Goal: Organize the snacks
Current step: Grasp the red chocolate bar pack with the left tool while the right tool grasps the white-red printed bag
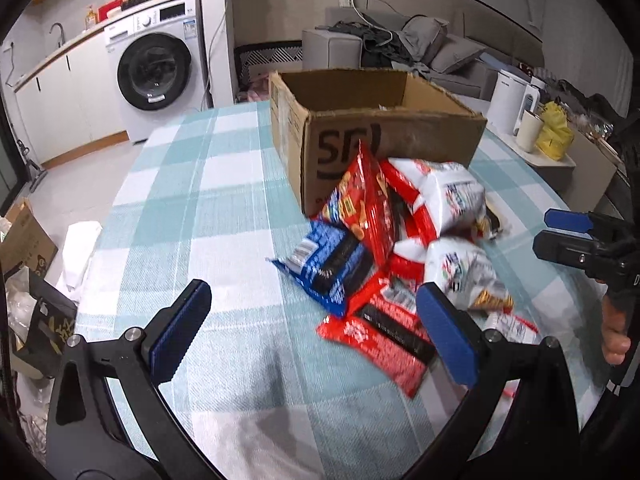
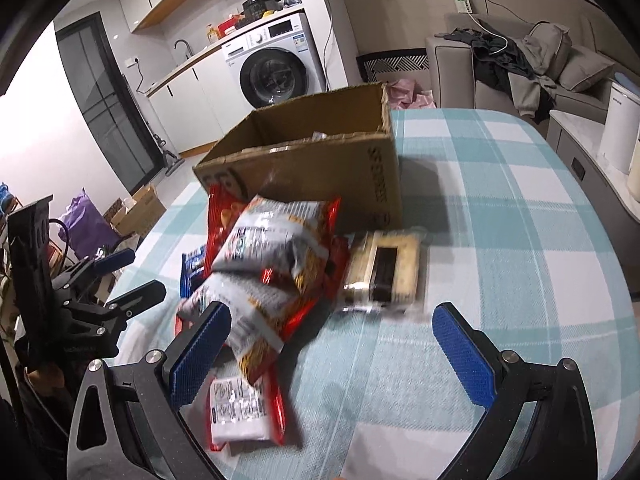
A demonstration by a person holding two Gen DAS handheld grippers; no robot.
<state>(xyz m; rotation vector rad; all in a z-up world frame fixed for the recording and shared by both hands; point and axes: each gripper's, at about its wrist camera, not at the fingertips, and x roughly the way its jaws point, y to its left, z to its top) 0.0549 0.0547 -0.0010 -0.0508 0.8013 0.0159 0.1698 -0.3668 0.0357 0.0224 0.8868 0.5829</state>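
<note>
An open brown cardboard box (image 1: pixel 384 136) stands on the checked tablecloth; it also shows in the right wrist view (image 2: pixel 320 160). A pile of snack packs leans against its front: a red pack (image 1: pixel 364 204), white-and-red bags (image 1: pixel 448 196), a blue pack (image 1: pixel 328 264) and a flat red pack (image 1: pixel 384 336). A beige pack (image 2: pixel 384 272) lies right of the pile. My left gripper (image 1: pixel 316 320) is open and empty, just in front of the pile. My right gripper (image 2: pixel 340 344) is open and empty, its left finger over a white bag (image 2: pixel 256 304).
The table (image 1: pixel 192 200) has a teal and white cloth. A white kettle and cups (image 1: pixel 516 108) stand on a side unit to the right. A washing machine (image 1: pixel 160 72) and a sofa (image 2: pixel 520 64) are beyond. Boxes and bags (image 1: pixel 24 248) lie on the floor at left.
</note>
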